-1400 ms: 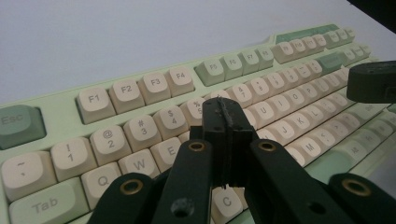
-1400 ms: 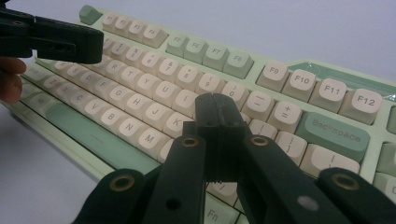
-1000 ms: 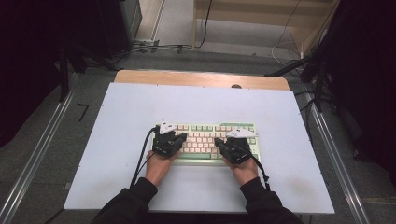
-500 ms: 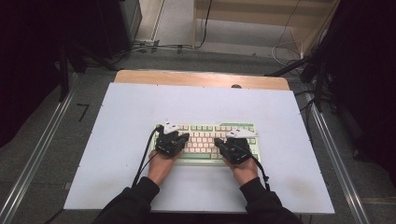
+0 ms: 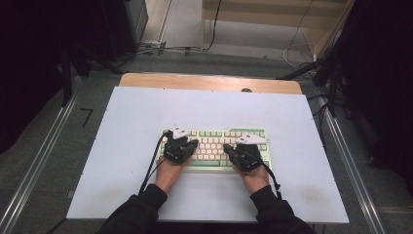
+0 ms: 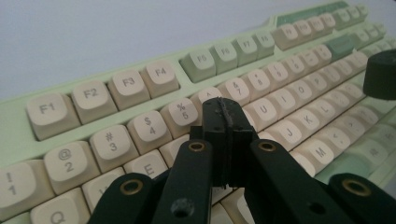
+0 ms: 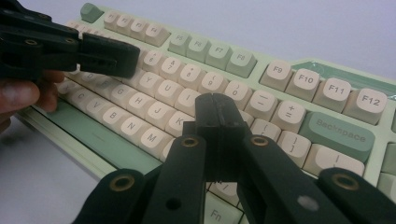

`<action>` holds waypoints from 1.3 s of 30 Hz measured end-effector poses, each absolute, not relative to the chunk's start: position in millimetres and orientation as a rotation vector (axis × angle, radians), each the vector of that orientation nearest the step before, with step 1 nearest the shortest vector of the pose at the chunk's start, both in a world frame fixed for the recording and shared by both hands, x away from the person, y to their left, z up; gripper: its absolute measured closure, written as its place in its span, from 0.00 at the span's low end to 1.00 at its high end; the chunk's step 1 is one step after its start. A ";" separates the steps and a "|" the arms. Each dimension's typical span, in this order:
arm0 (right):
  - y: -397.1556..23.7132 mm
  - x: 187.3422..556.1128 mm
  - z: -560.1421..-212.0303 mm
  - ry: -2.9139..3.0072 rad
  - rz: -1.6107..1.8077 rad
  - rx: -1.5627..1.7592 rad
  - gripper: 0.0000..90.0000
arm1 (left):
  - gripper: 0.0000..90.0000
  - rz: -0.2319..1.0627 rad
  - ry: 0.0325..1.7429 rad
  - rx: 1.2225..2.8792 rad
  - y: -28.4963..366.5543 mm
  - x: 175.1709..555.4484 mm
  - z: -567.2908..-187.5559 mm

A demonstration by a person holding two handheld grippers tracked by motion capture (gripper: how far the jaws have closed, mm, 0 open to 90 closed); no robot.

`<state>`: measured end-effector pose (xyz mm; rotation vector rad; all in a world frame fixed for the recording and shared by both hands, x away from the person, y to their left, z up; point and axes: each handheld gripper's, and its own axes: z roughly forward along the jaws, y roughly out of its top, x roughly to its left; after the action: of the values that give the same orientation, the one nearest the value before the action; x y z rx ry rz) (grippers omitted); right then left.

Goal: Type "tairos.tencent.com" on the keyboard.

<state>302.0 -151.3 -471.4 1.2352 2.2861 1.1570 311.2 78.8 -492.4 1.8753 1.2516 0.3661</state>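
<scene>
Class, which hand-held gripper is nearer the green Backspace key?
The right hand-held gripper: Backspace key sits just beside its shut tips. The left hand-held gripper hovers far across the keyboard, over the left-side keys.

One keyboard (image 5: 214,144) lies on one white table (image 5: 126,146). Two grippers are over it: one left gripper (image 5: 179,147) and one right gripper (image 5: 246,155), each with two black jaws pressed together. Two hands hold them, the left hand (image 5: 169,176) and the right hand (image 5: 256,178), and two dark sleeves (image 5: 141,212) come in behind them. Each gripper trails one cable (image 5: 152,168), two in all. On the keyboard's top row, twelve function keys (image 7: 306,79) can be counted, plus one green backspace key (image 7: 338,135) below them.
</scene>
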 end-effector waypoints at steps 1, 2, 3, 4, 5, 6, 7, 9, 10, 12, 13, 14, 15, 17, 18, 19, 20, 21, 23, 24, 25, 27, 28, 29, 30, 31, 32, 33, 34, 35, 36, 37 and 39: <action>-151.1 301.9 -471.4 2.286 1.157 1.237 0.97 | 1.00 0.366 1.248 1.874 78.5 311.0 -492.6; -151.0 301.9 -471.5 2.286 1.156 1.236 0.97 | 1.00 0.370 1.249 1.873 78.3 310.7 -492.2; -151.1 301.9 -471.5 2.288 1.154 1.235 0.97 | 1.00 0.372 1.250 1.867 78.6 310.2 -491.5; -151.1 301.9 -471.5 2.287 1.155 1.235 0.97 | 1.00 0.381 1.248 1.857 79.4 309.5 -489.9; -151.1 301.9 -471.5 2.287 1.155 1.235 0.97 | 1.00 0.381 1.248 1.857 79.4 309.5 -489.9; -151.3 301.9 -471.2 2.285 1.157 1.231 0.97 | 1.00 0.388 1.247 1.832 82.0 308.4 -485.7; -151.4 301.8 -471.1 2.285 1.156 1.231 0.97 | 1.00 0.398 1.244 1.827 84.0 308.2 -483.7; -151.2 301.7 -471.1 2.286 1.156 1.230 0.97 | 1.00 0.404 1.249 1.809 87.2 307.6 -480.8; -151.0 301.6 -471.2 2.286 1.156 1.231 0.97 | 1.00 0.411 1.253 1.802 88.6 307.1 -479.9; -150.8 301.4 -471.1 2.287 1.157 1.231 0.97 | 1.00 0.417 1.257 1.798 91.8 306.5 -479.3; -150.8 301.2 -470.9 2.287 1.157 1.230 0.97 | 1.00 0.418 1.260 1.795 93.4 306.1 -479.5; -150.8 301.1 -470.8 2.287 1.158 1.228 0.97 | 1.00 0.418 1.263 1.797 95.3 305.7 -479.7; -150.8 300.9 -470.6 2.287 1.160 1.228 0.97 | 1.00 0.418 1.263 1.797 95.3 305.7 -479.7; -150.7 300.9 -470.7 2.287 1.160 1.227 0.97 | 1.00 0.422 1.281 1.791 101.0 304.9 -481.0; -150.6 301.0 -470.8 2.288 1.159 1.226 0.97 | 1.00 0.426 1.286 1.790 102.5 304.5 -481.2; -150.3 300.9 -470.9 2.288 1.159 1.227 0.97 | 1.00 0.428 1.286 1.793 104.0 304.3 -481.2; -150.1 300.8 -470.9 2.289 1.158 1.226 0.97 | 1.00 0.429 1.290 1.788 104.9 303.9 -481.4; -149.8 300.8 -471.0 2.291 1.158 1.223 0.97 | 1.00 0.430 1.291 1.787 106.0 303.6 -481.6; -149.4 300.9 -471.0 2.291 1.158 1.221 0.97 | 1.00 0.434 1.295 1.787 107.9 302.8 -482.2; -149.3 301.0 -471.0 2.292 1.158 1.220 0.97 | 1.00 0.439 1.299 1.789 109.1 302.2 -482.6; -149.2 301.1 -471.2 2.293 1.158 1.219 0.97 | 1.00 0.439 1.303 1.783 110.2 302.0 -483.2; -149.2 301.4 -471.5 2.294 1.156 1.221 0.97 | 1.00 0.438 1.309 1.785 111.3 301.7 -483.5; -149.0 301.5 -471.6 2.294 1.157 1.222 0.97 | 1.00 0.438 1.312 1.785 112.5 301.4 -484.0; -148.8 301.5 -471.6 2.294 1.157 1.222 0.97 | 1.00 0.439 1.312 1.784 112.7 301.4 -484.4; -148.7 301.4 -471.5 2.295 1.158 1.222 0.97 | 1.00 0.440 1.313 1.787 112.9 301.5 -484.7; -148.6 301.4 -471.4 2.295 1.159 1.221 0.97 | 1.00 0.440 1.315 1.788 112.8 301.6 -485.1; -148.6 301.4 -471.3 2.294 1.160 1.220 0.97 | 1.00 0.440 1.316 1.790 112.8 301.7 -485.5; -148.6 301.4 -471.3 2.294 1.160 1.220 0.97 | 1.00 0.440 1.316 1.790 112.8 301.7 -485.5; -148.4 301.3 -471.3 2.295 1.160 1.221 0.97 | 1.00 0.439 1.319 1.790 112.5 301.8 -486.7; -148.2 301.2 -471.4 2.295 1.160 1.224 0.97 | 1.00 0.439 1.319 1.790 112.5 301.8 -486.7; -148.1 301.2 -471.5 2.297 1.159 1.223 0.97 | 1.00 0.440 1.322 1.796 112.9 301.6 -488.1; -148.1 301.2 -471.6 2.297 1.159 1.219 0.97 | 1.00 0.442 1.323 1.796 113.0 301.6 -488.8; -148.0 301.0 -471.3 2.297 1.163 1.217 0.97 | 1.00 0.440 1.327 1.796 113.4 301.9 -489.3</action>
<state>301.0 -148.0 -471.3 1.2171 2.2969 1.1628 301.9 113.4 -489.3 1.7961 1.3271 0.4395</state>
